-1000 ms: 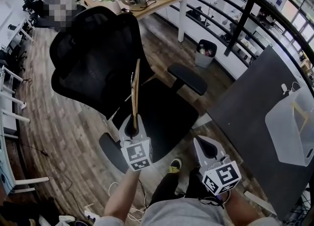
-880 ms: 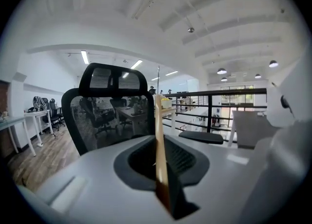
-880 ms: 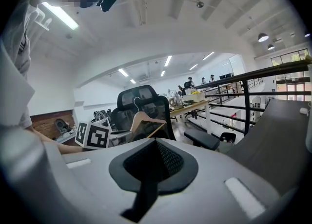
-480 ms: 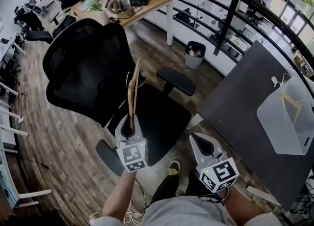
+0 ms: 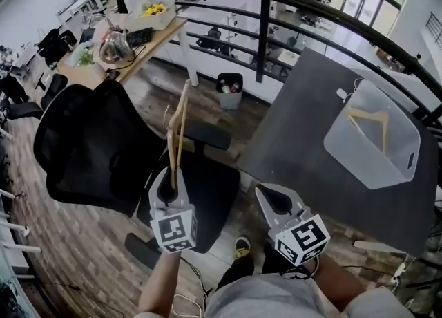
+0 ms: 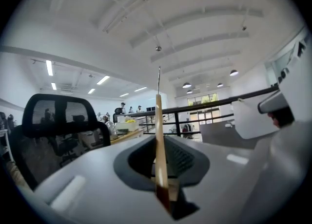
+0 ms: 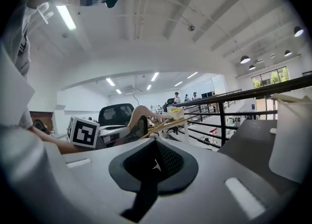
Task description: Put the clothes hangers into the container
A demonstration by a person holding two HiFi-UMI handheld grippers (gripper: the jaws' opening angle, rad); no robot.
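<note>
My left gripper is shut on the lower end of a wooden clothes hanger, which stands upright above the black chair. In the left gripper view the hanger rises edge-on from between the jaws, its wire hook on top. My right gripper is level with it to the right, shut and holding nothing. A translucent container sits on the dark table ahead and to the right, with another wooden hanger inside. The right gripper view shows the container at its right edge and the held hanger at the left.
A black mesh office chair stands below and left of the grippers. The dark grey table slants across the right, backed by a black railing. A cluttered wooden desk and a waste bin lie beyond.
Both grippers have risen and swung right, away from the chair and towards the table. The container now lies nearer the middle of the head view. The left gripper still holds the hanger.
</note>
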